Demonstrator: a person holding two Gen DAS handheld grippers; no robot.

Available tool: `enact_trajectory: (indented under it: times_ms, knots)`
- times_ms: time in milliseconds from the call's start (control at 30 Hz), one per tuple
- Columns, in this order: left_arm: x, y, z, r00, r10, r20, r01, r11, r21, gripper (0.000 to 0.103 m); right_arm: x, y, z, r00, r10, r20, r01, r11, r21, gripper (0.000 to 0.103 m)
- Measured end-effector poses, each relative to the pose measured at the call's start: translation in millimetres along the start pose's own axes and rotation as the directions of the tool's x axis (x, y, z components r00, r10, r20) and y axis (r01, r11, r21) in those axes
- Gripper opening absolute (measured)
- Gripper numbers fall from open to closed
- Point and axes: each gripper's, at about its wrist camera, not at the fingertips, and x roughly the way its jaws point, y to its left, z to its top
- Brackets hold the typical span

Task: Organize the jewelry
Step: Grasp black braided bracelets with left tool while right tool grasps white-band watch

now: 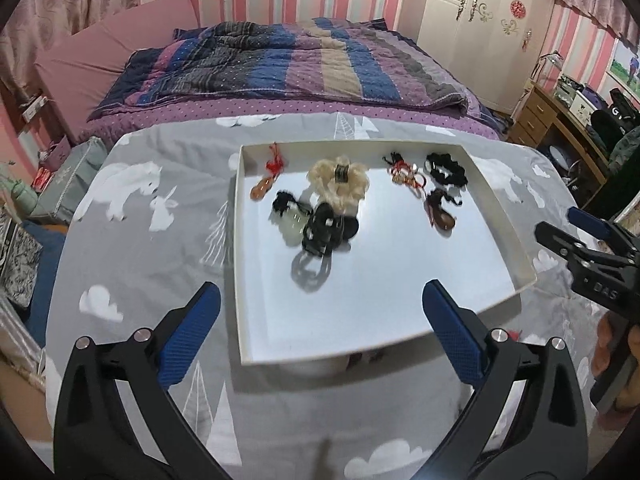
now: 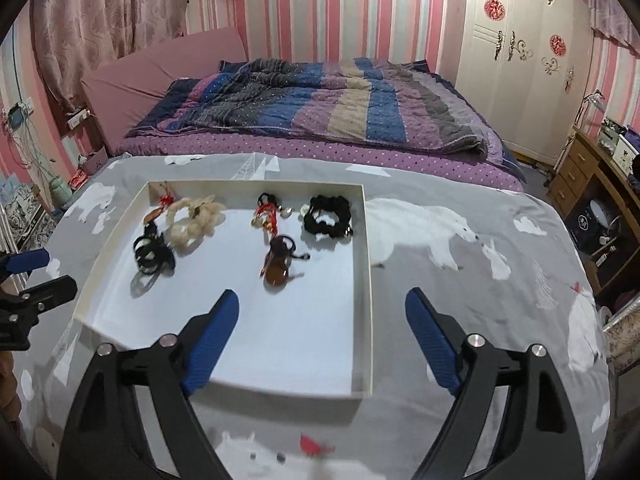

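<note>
A shallow white tray (image 1: pixel 400 276) (image 2: pixel 366 280) lies on a grey printed bedspread. In it are a cream scrunchie (image 1: pixel 340 184) (image 2: pixel 192 220), a black scrunchie (image 1: pixel 446 168) (image 2: pixel 328 216), a red-cord bundle (image 1: pixel 404 172) (image 2: pixel 268 214), a brown pendant (image 1: pixel 442 216) (image 2: pixel 278 272), a black hair clip (image 1: pixel 324 232) (image 2: pixel 154 256) and an orange pendant (image 1: pixel 262 190). My left gripper (image 1: pixel 319 288) hangs open above the tray's near half, holding nothing. Over the tray's near right corner my right gripper (image 2: pixel 322 295) stands open and empty, well short of the brown pendant.
The grey bedspread (image 2: pixel 460 280) with white animal prints spreads around the tray. Behind it lies a striped purple-blue quilt (image 1: pixel 300 64). A wooden desk (image 2: pixel 580 176) with clutter stands at the right, and a white wardrobe (image 2: pixel 520 60) beyond. A hand (image 1: pixel 608 344) shows at the right edge.
</note>
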Motion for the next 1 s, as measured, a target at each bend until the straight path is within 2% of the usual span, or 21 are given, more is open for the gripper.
enact_trajectory:
  times_ms: [200,367,567,700,767,900,1000]
  knots:
    - [-15,-12,-35,1.0,0.021,-0.006,-0.021,1.0,0.022,0.1,-31,1,-26,1.0,0.003,0.013,-0.003,1.0,0.012,0.09]
    - [-30,-31,-72,0.999,0.046,-0.009,-0.045,0.995,0.085,0.1,-53,-4,-59,0.998,-0.059,-0.008,0.059,0.998,0.001,0.09]
    - [-33,-44,-119,0.998,0.031,-0.055,-0.024,0.992,0.124,0.1,-64,-24,-111,0.989,-0.115,-0.098,0.116,0.993,0.009,0.09]
    - [-27,-46,-143,0.993,0.001,-0.115,0.011,0.995,0.102,0.1,-71,-34,-144,0.979,-0.128,-0.158,0.133,0.991,0.017,0.09]
    - [-26,-49,-154,0.991,-0.006,-0.136,0.019,0.995,0.096,0.1,-77,-33,-155,0.978,-0.13,-0.164,0.133,0.991,0.011,0.09]
    - [-28,-60,-166,0.991,0.009,-0.131,0.008,0.992,0.127,0.1,-91,-25,-172,0.979,-0.136,-0.153,0.135,0.991,-0.012,0.09]
    - [-30,-68,-173,0.989,-0.017,-0.146,0.038,0.989,0.143,0.1,-98,-19,-184,0.978,-0.13,-0.161,0.127,0.991,-0.029,0.09]
